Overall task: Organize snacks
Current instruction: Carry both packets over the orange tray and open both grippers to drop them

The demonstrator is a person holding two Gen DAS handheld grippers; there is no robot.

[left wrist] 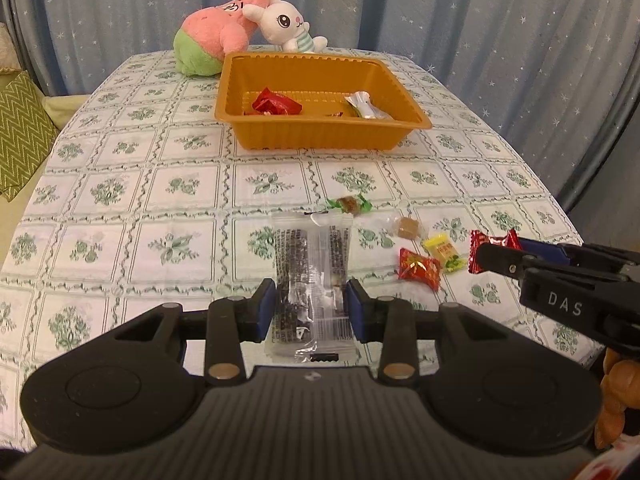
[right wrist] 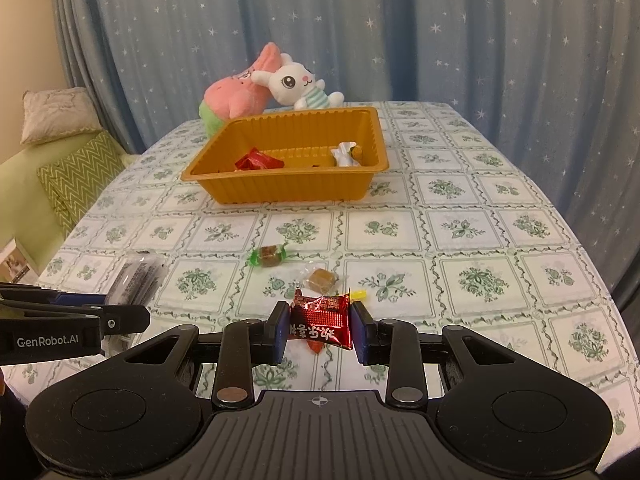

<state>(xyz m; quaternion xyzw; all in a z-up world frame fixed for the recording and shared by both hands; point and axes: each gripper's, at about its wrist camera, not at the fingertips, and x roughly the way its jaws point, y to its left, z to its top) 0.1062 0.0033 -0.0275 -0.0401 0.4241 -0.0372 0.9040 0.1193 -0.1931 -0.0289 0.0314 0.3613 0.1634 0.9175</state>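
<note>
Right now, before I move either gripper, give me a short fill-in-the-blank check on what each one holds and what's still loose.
1. The left gripper is shut on a ____ packet with black print.
2. The right gripper is shut on a ____ candy.
3. The orange tray stands in front of two ____ toys.
4. The green-wrapped candy lies on the ____.

Missing words: clear; red; plush; tablecloth
</note>
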